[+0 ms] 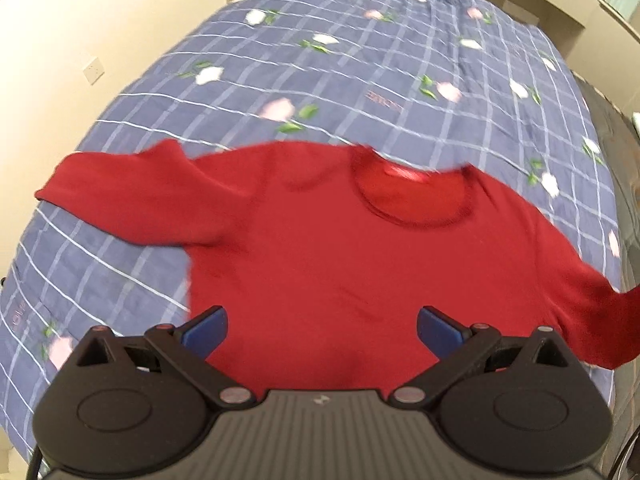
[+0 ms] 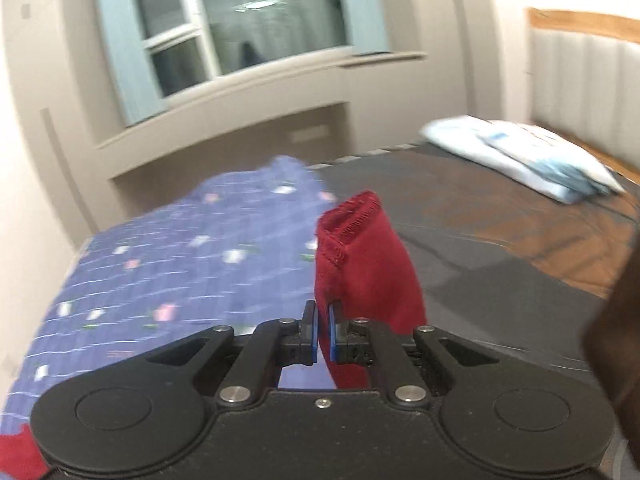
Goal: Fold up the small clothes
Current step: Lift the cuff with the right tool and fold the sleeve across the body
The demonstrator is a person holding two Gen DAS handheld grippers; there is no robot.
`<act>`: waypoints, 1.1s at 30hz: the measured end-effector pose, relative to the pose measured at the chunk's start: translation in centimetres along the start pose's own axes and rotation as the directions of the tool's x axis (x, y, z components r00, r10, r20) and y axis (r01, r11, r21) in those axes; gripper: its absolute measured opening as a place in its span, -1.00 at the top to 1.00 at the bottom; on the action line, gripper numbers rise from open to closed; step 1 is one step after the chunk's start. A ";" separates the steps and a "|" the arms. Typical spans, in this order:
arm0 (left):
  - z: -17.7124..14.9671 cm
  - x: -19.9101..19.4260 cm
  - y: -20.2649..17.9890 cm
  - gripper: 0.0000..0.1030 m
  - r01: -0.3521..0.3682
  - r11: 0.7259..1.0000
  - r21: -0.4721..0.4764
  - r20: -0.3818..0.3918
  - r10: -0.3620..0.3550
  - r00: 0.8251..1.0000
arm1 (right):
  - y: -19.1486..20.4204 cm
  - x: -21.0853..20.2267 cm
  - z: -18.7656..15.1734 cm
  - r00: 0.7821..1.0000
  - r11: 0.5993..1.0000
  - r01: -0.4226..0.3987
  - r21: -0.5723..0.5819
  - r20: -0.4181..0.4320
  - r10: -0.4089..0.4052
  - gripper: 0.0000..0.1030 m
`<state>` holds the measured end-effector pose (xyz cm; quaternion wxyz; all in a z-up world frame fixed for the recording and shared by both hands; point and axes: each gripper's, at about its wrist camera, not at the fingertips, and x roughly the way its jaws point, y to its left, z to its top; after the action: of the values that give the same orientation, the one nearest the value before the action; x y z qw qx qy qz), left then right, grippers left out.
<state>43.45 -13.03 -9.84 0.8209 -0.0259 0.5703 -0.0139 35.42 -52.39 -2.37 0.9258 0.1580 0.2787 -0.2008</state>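
Sleeve-fold step: sweater (image 1: 328, 264) lies flat on the quilt (image 1: 360, 80), our right gripper (image 2: 323, 334) is pinched on the cuff (image 2: 360, 248), left gripper (image 1: 322, 332) hovers wide open and empty over the hem; next we judge the cuff must cross the chest.

Room walls (image 1: 80, 40) were plain cream; a white socket plate (image 1: 94, 69) sat on the one to the bed's left. A blue checked quilt (image 1: 360, 80) with a pink and white flower print covered part of the bed; beside it lay a dark grey and brown sheet (image 2: 500, 232). A window (image 2: 240, 20) with pale blue curtains (image 2: 120, 40) was dark and reflected a ceiling light. White pillows (image 2: 520, 152) rested near a padded, wood-trimmed headboard (image 2: 584, 68).
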 end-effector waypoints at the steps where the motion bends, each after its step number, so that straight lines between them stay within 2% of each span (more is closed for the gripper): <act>1: 0.4 0.0 1.2 -0.99 0.003 1.000 -0.006 0.004 -0.003 1.000 | 2.0 -0.3 -0.1 1.000 1.000 -0.022 -0.011 0.000 0.022 0.91; 4: 1.5 -0.2 4.9 -0.99 0.002 1.000 -0.025 0.016 -0.001 1.000 | 8.0 0.0 -1.1 0.996 0.995 -0.087 -0.043 -0.011 0.087 0.91; 9: 3.2 0.4 11.1 -0.99 -0.015 0.998 -0.069 0.019 0.016 1.000 | 17.7 1.6 -5.0 0.981 0.979 -0.181 -0.092 -0.083 0.174 0.91; 15: 4.1 2.1 16.9 -0.99 -0.047 0.994 -0.101 -0.008 0.046 0.999 | 27.4 3.2 -12.0 0.952 0.951 -0.260 -0.166 -0.208 0.224 0.91; 21: 4.0 3.9 20.6 -0.99 -0.065 0.990 -0.126 -0.034 0.061 0.998 | 31.9 4.8 -19.1 0.930 0.936 -0.256 -0.241 -0.325 0.170 0.91; 26: 3.8 5.1 22.4 -0.99 -0.054 0.988 -0.147 -0.042 0.049 0.998 | 33.6 6.3 -22.7 0.911 0.910 -0.259 -0.323 -0.396 0.119 0.87; 29: 3.5 5.5 23.4 -0.99 -0.033 0.981 -0.190 -0.033 0.028 0.999 | 33.7 7.2 -24.4 0.890 0.897 -0.264 -0.356 -0.449 0.084 0.63; 31: 3.4 5.7 24.3 -0.99 -0.014 0.973 -0.230 -0.025 0.008 1.000 | 33.3 7.0 -24.8 0.880 0.904 -0.262 -0.338 -0.467 0.080 0.18; 32: 3.4 5.9 24.7 -0.99 -0.009 0.969 -0.247 -0.026 0.003 1.000 | 32.8 6.7 -24.8 0.879 0.910 -0.260 -0.324 -0.469 0.085 0.04; 33: 3.5 6.2 25.1 -0.99 -0.007 0.965 -0.263 -0.027 0.000 1.000 | 32.3 6.4 -24.5 0.881 0.915 -0.257 -0.312 -0.465 0.088 -0.26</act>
<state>48.67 11.84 -15.87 0.8026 -0.1336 0.5780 0.0630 44.04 -16.18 -19.74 0.8654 0.0494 0.4982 -0.0197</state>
